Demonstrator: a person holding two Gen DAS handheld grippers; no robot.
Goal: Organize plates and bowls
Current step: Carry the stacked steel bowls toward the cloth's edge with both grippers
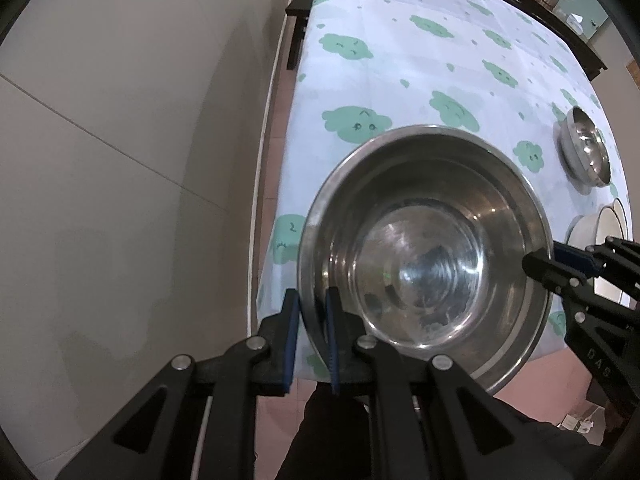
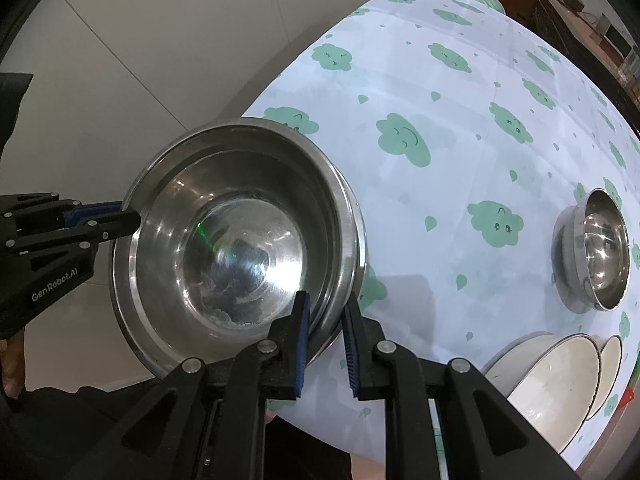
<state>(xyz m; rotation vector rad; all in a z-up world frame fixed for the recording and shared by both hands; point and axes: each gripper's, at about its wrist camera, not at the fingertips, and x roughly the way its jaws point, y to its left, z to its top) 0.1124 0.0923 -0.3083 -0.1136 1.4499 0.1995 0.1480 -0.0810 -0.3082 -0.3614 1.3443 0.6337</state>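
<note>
A large steel bowl [image 1: 424, 256] sits at the near corner of the table [image 1: 400, 60], with another steel bowl nested inside it in the right wrist view. The left gripper [image 1: 312, 300] pinches its rim on one side; the right gripper [image 2: 326, 308] pinches the opposite rim, jaws narrow. Farther along stand a small steel bowl [image 2: 600, 248] and white bowls [image 2: 556, 376].
</note>
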